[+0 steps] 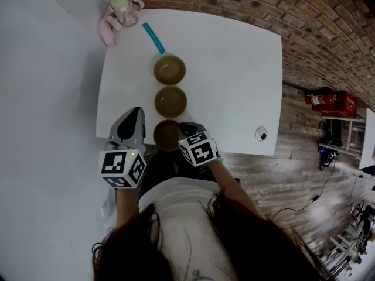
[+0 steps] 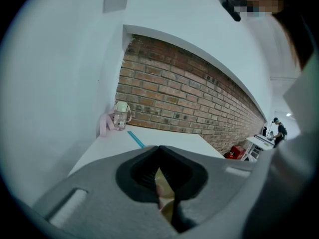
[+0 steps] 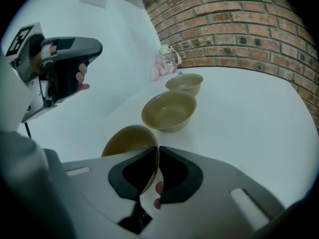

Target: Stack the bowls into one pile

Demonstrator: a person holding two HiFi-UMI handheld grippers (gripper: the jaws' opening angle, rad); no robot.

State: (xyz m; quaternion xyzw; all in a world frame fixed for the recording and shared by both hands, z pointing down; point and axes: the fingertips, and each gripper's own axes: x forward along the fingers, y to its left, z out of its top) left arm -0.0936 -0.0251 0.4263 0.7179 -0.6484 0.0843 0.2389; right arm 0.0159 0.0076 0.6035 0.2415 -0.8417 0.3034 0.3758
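Three tan bowls stand in a row on the white table (image 1: 234, 69): the far bowl (image 1: 169, 69), the middle bowl (image 1: 170, 101) and the near bowl (image 1: 166, 134) at the front edge. My right gripper (image 1: 186, 127) is shut on the near bowl's right rim; in the right gripper view that rim (image 3: 130, 139) runs between the pads (image 3: 174, 171), and the bowl looks tilted. The middle bowl (image 3: 169, 111) and far bowl (image 3: 185, 83) lie beyond it. My left gripper (image 1: 136, 113) hovers just left of the near bowl, shut and holding nothing (image 2: 160, 151).
A teal stick (image 1: 153, 38) lies behind the far bowl. A clear lidded cup (image 1: 123, 9) and a pink item (image 1: 108, 28) sit at the far left corner. A small round fitting (image 1: 261, 134) is near the right front edge. A white wall runs along the left, a brick wall behind.
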